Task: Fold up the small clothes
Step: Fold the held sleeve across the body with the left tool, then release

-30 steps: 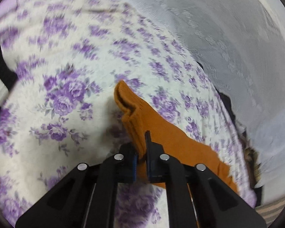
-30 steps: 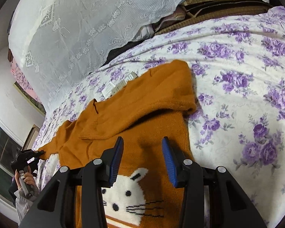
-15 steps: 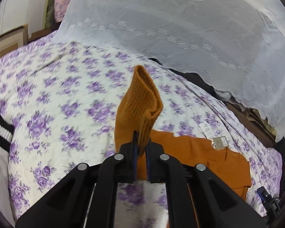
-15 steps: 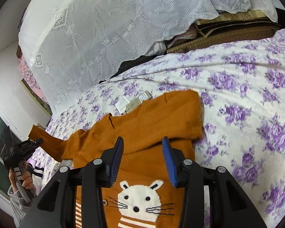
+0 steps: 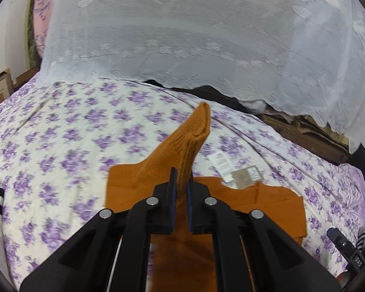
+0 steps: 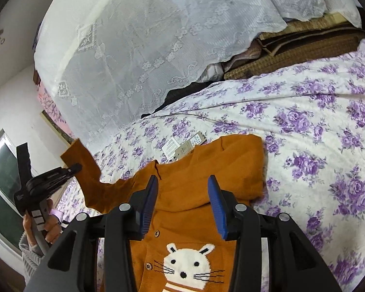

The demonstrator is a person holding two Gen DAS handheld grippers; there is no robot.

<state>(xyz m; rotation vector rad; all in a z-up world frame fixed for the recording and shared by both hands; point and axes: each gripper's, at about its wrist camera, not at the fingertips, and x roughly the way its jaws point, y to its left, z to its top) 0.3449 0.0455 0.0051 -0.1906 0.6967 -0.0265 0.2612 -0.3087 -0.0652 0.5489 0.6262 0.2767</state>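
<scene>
Blur smeared most of the bedspread [image 5: 60, 146] in your left wrist view, and the sweater [image 6: 206, 177] ran off the bottom edge in both views, so its hem couldn't be made out. The tags [image 6: 182, 146] at the collar were too small to read. Your left gripper [image 5: 180, 187] was lifted off the bed and clamped on the sleeve [image 5: 189, 143], cuff poking up past the fingers. In the right view you could see your hand [image 6: 48, 226] holding it up at the far left. Your right gripper [image 6: 182, 202] hovered over the sweater's chest with its jaws wide apart, nothing between them, bunny [image 6: 187, 265] just below. The sweater lay flat, front up, on the bedspread.
</scene>
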